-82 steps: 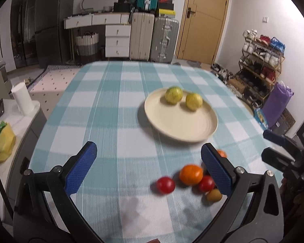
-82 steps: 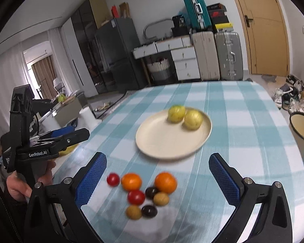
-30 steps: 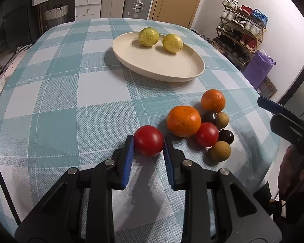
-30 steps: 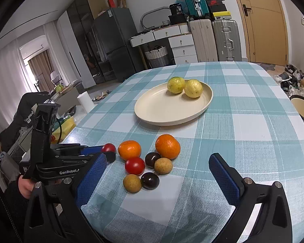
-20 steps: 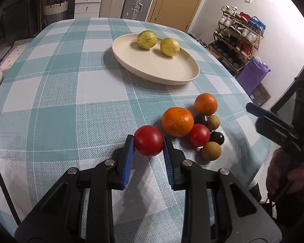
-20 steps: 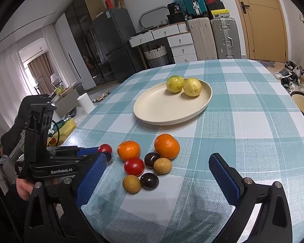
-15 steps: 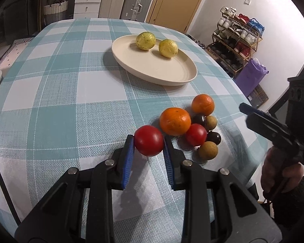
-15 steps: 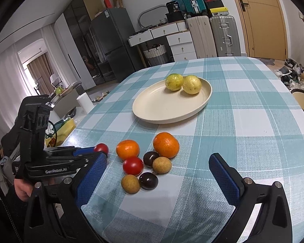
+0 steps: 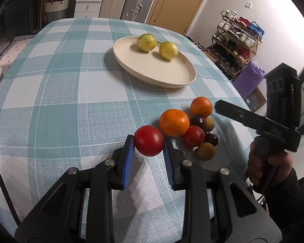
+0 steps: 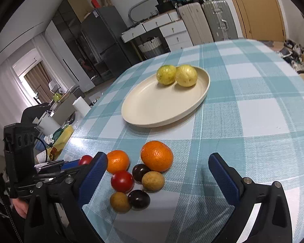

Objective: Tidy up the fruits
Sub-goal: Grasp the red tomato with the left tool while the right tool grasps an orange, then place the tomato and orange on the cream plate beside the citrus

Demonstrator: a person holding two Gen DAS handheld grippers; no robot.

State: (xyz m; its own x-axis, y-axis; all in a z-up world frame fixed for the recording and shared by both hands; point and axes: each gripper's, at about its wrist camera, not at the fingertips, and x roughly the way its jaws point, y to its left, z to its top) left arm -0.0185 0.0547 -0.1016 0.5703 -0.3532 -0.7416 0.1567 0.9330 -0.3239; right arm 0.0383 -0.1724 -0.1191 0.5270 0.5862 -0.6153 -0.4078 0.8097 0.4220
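Observation:
My left gripper (image 9: 149, 141) is shut on a red tomato (image 9: 149, 143), held just above the checked tablecloth; it also shows in the right wrist view (image 10: 85, 159). Beside it lies a cluster: two oranges (image 9: 174, 122) (image 9: 201, 106), a second red tomato (image 9: 194, 135), dark plums (image 9: 211, 139) and brown round fruits (image 9: 206, 151). A cream plate (image 9: 172, 77) farther back holds two yellow-green fruits (image 9: 146, 42) (image 9: 168, 50). My right gripper (image 10: 158, 172) is open, low over the cluster (image 10: 139, 172).
The table's near edge runs just below the fruit cluster. A paper towel roll (image 10: 81, 104) and clutter stand off the table's left side. Suitcases (image 9: 138, 4), drawers and a shoe rack (image 9: 237, 38) stand beyond the table.
My left gripper has lifted the red tomato a little off the cloth and drawn back slightly. My right gripper has moved closer and lower over the fruit cluster, still open.

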